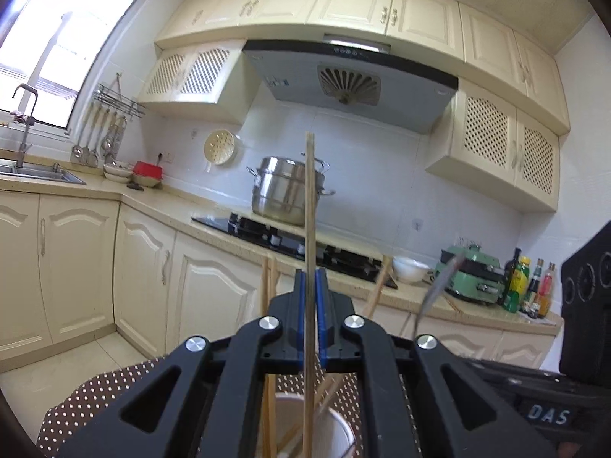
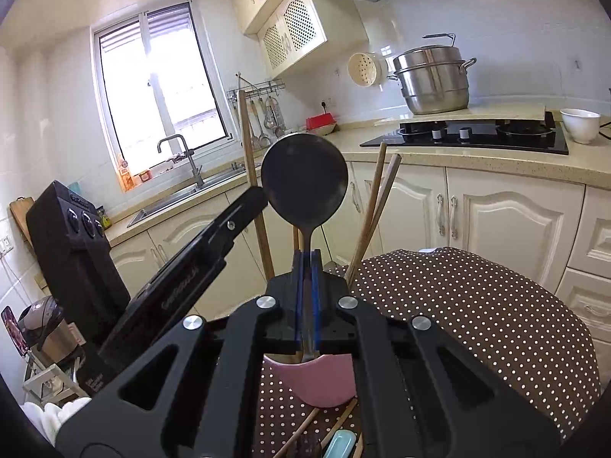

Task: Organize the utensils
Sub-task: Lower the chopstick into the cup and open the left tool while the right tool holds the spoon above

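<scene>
1. Gripping a single wooden chopstick (image 1: 310, 206) is what my left gripper (image 1: 310, 286) is doing; the blue pads are clenched on it and it is standing upright between them, its top reaching up in front of the steel steamer pot (image 1: 284, 191) on the far counter.
2. I am holding that chopstick so that its lower end is running down into a white cup (image 1: 340, 431) just beneath my left jaws, where several other chopsticks (image 1: 269, 412) are already leaning.
3. I am clamping my right gripper (image 2: 305, 267) on the thin neck of a dark metal spoon (image 2: 304, 179), with its round bowl standing up above the fingertips and facing the camera.
4. I am keeping the spoon's handle running down between the right pads toward a pink cup (image 2: 317, 385), which is sitting just below them on the brown polka-dot tablecloth (image 2: 477, 305); whether the handle's end is touching the cup I cannot tell.
5. I am seeing, from the right wrist, my left gripper reaching in from the left beside the spoon, and two more wooden chopsticks (image 2: 376, 206) slanting up on the spoon's right.
6. I am also seeing loose chopsticks and a pale blue utensil (image 2: 340, 444) lying on the cloth at the bottom of the right view, near the pink cup.
</scene>
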Motion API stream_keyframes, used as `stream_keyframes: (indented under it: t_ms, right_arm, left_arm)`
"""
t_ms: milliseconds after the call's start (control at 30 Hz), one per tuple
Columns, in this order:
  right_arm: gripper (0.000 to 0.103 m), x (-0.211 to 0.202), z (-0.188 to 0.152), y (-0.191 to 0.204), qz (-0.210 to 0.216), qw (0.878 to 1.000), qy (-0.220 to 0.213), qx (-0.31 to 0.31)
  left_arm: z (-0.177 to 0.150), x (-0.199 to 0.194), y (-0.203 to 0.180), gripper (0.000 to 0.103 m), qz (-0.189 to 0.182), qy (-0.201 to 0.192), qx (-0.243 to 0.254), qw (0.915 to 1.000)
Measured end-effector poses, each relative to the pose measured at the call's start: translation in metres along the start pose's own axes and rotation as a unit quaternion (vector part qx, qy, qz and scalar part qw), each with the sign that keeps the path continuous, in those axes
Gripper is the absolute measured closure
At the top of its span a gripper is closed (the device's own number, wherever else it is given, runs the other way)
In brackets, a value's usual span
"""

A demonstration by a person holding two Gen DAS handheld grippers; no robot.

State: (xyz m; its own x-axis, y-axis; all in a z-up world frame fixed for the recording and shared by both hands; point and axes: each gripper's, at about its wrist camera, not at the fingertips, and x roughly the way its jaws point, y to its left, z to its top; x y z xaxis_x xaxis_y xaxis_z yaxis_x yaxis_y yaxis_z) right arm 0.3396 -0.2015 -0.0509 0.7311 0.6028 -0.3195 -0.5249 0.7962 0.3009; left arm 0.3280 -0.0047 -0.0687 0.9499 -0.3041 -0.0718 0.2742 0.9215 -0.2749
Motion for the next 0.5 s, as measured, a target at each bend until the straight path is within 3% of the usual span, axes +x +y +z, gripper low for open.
stream_keyframes:
  t_ms: [433, 500]
  right_arm:
    - [0.099, 0.000, -0.014, 0.000, -0.028, 0.999, 0.018, -0.001]
    - [0.099, 0.000, -0.016, 0.000, -0.030, 0.999, 0.020, 0.001]
  left_arm:
    - [-0.015, -0.023, -0.003, 0.095, 0.009, 0.066, 0.016, 0.9977]
    - [-0.018, -0.023, -0.003, 0.087, 0.013, 0.081, 0.020, 0.9964]
